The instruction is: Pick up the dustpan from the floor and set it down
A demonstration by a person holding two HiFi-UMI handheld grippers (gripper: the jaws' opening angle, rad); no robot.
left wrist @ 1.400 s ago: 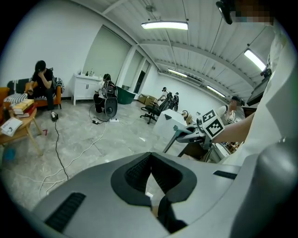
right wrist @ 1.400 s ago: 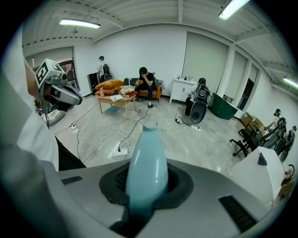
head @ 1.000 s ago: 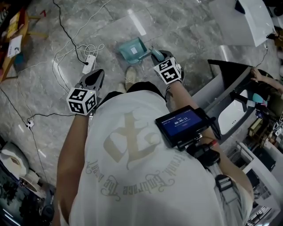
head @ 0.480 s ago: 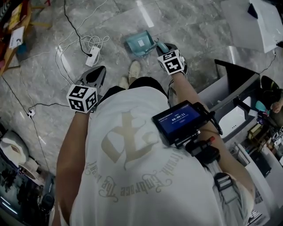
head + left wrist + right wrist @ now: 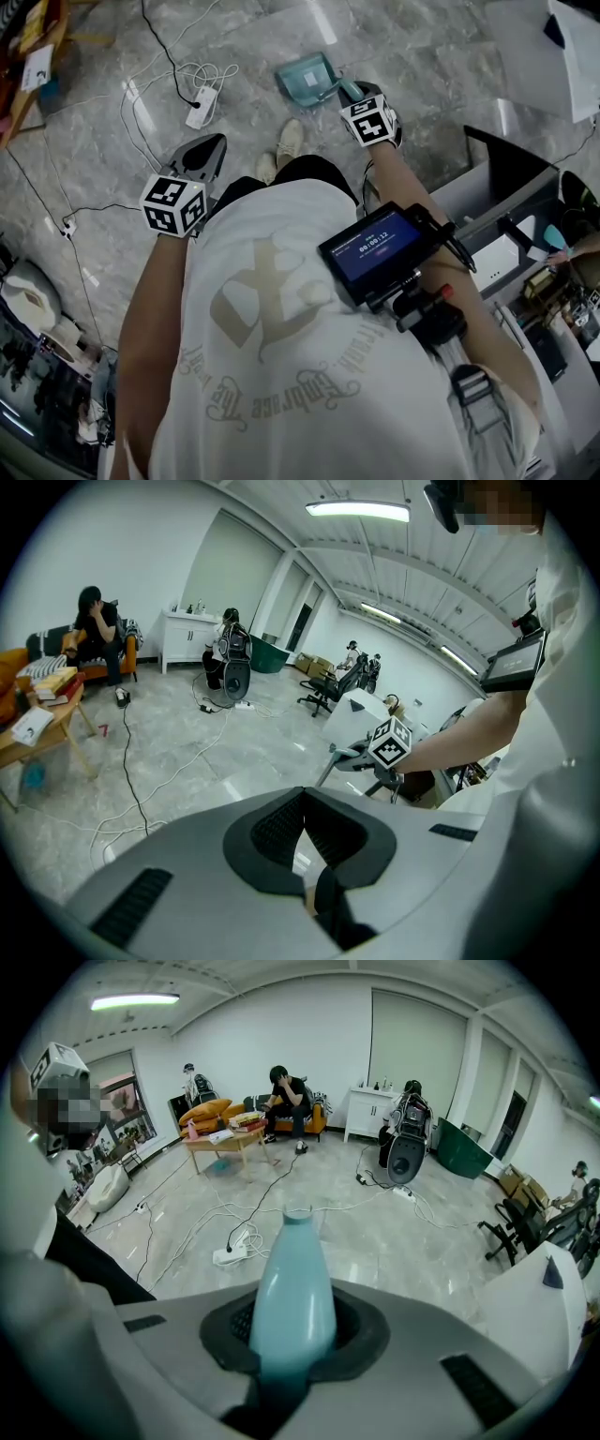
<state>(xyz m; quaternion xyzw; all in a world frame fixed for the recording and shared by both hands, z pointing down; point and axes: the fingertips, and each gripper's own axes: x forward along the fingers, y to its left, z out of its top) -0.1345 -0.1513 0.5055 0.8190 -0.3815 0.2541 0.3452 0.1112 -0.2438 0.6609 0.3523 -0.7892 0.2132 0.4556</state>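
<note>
A teal dustpan [image 5: 307,77] hangs low over the marble floor, just ahead of the person's shoes [image 5: 288,143]; whether it touches the floor I cannot tell. My right gripper [image 5: 350,92] is shut on its teal handle [image 5: 292,1297], which fills the space between the jaws and sticks out forward in the right gripper view. My left gripper [image 5: 216,142] is held out to the left over bare floor, apart from the dustpan. In the left gripper view its jaws meet at the tip [image 5: 304,797] with nothing between them, and the right gripper [image 5: 356,756] shows beyond.
A white power strip [image 5: 201,106] with looped cables lies on the floor to the left of the dustpan. A grey desk edge [image 5: 487,187] and a white table [image 5: 525,47] stand at the right. A person sits on an orange sofa [image 5: 292,1101] far off.
The right gripper has carried the dustpan a little farther forward and lower. The left gripper has kept its place. The head view has shifted slightly.
</note>
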